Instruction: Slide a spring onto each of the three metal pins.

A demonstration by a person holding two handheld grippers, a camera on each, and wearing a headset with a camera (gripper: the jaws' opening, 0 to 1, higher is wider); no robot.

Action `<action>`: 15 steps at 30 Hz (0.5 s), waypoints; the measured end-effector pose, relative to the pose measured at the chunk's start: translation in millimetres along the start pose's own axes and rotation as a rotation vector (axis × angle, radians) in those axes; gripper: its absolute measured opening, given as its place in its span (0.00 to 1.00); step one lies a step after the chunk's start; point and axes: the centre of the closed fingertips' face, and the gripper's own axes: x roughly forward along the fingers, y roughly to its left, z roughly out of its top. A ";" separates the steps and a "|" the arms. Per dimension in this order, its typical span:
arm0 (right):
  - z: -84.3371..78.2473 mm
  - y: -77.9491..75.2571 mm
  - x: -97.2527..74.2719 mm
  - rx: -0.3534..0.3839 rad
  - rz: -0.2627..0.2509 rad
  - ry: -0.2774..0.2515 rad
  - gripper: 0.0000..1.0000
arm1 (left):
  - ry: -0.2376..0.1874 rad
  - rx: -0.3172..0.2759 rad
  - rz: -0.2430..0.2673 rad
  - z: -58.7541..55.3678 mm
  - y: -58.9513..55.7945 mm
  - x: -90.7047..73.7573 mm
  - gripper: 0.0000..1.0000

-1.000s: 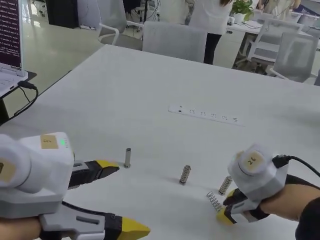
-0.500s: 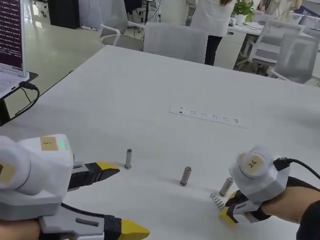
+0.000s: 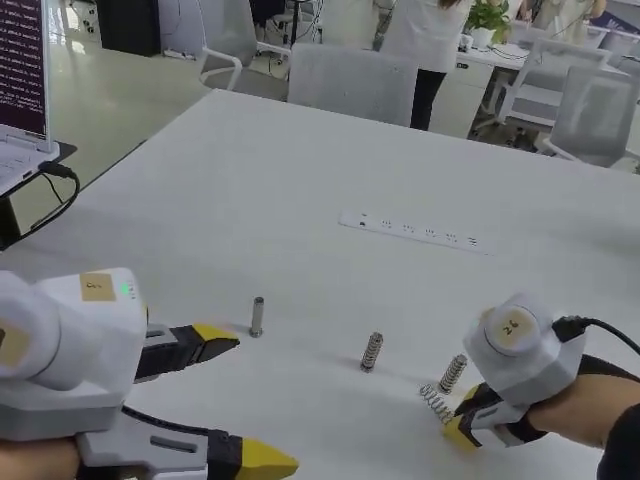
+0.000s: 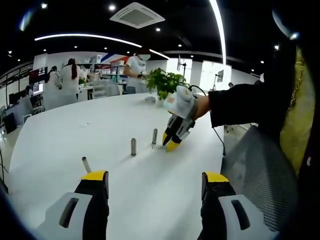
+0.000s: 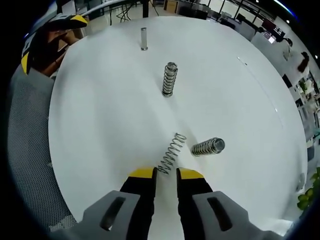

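My left gripper (image 3: 255,400) sat low at the left edge of the white table (image 3: 300,180), its jaws spread wide and holding nothing. In the left gripper view (image 4: 155,177) only bare tabletop lay between its yellow tips.

Just beyond the upper tip stood the first pin (image 3: 257,316), upright and bare, with no spring on it. It showed the same in the left gripper view (image 4: 86,164) and at the far end of the right gripper view (image 5: 144,38).

To its right stood the middle pin (image 3: 371,351), upright with a spring around it (image 4: 133,146) (image 5: 170,79).

Further right a loose spring (image 3: 433,401) lay flat on the table, just beside the third pin (image 3: 452,373). That pin also carried a spring (image 4: 154,136) (image 5: 208,147). The loose spring (image 5: 171,153) ran at a slant, and its near end reached the mouth of the gap between my right jaws.

My right gripper (image 3: 458,428) was down at the table surface on the right (image 4: 170,145). Its jaws (image 5: 166,176) were drawn close, with a narrow gap between them that was wider than the spring. I could not tell whether either pad touched the coil.

Well beyond the pins, a white power strip (image 3: 415,230) lay flat on the table.
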 end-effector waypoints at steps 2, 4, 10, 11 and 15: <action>0.5 -0.2 0.4 0.002 0.002 -0.004 0.14 | -0.001 0.001 -0.001 -0.1 -0.2 0.1 0.73; 1.1 0.6 0.8 0.007 0.006 -0.009 0.13 | 0.001 0.001 0.000 -0.8 -0.3 0.2 0.72; 1.3 0.3 1.0 0.009 0.003 -0.008 0.12 | -0.002 0.000 -0.001 -0.8 -0.2 0.4 0.72; 1.0 0.1 1.1 0.008 0.004 -0.006 0.12 | -0.002 0.000 -0.001 -0.8 -0.1 0.3 0.72; -0.2 -0.9 1.3 0.006 0.005 0.005 0.10 | -0.002 0.001 0.001 -1.4 0.5 -0.2 0.72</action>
